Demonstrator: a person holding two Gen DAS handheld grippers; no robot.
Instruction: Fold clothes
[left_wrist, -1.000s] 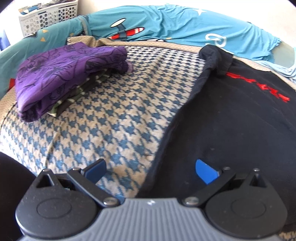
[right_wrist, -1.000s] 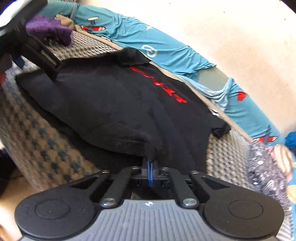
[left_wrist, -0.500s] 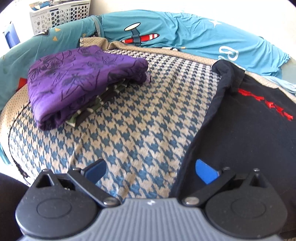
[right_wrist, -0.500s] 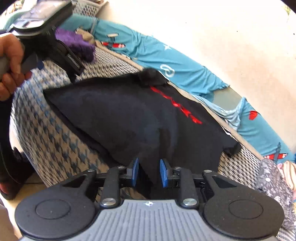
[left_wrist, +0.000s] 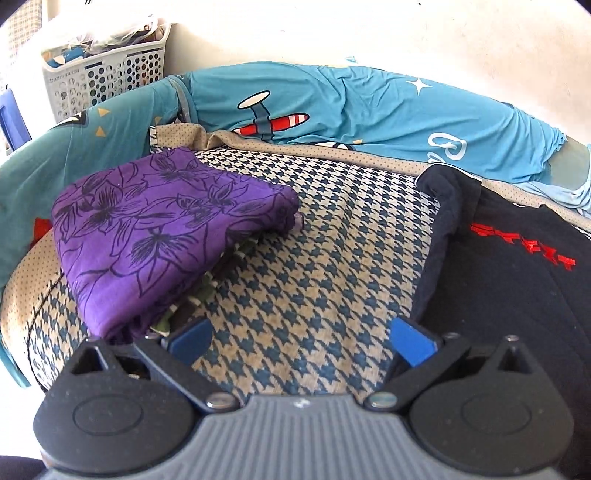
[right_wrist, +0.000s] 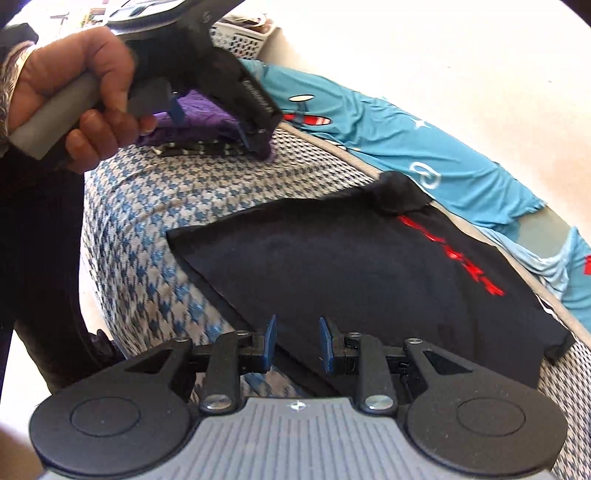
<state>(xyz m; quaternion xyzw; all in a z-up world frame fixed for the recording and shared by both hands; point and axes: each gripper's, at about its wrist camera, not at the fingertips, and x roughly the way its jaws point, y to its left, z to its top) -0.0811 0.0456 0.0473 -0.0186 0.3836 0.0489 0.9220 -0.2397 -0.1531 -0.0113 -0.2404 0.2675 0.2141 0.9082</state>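
With both the left gripper (left_wrist: 299, 341) and right gripper (right_wrist: 297, 343) spread empty, the half-folded black cotton T-shirt with red lettering (right_wrist: 369, 273) could slump open toward six o'clock off the houndstooth-covered bed edge (right_wrist: 147, 258).

Right gripper (right_wrist: 295, 345): ribbed grey body, black round-ended arms with silver screws, blue finger pads (right_wrist: 270, 341). Left gripper (left_wrist: 301, 338) looks identical. The left hand (right_wrist: 79, 98) wraps a grey handle, above a dark sleeve (right_wrist: 14, 37).

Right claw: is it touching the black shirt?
Apart. The right wrist view shows the right claw open, its blue pads clear of the black shirt, which lies flat on the houndstooth cover beyond them.
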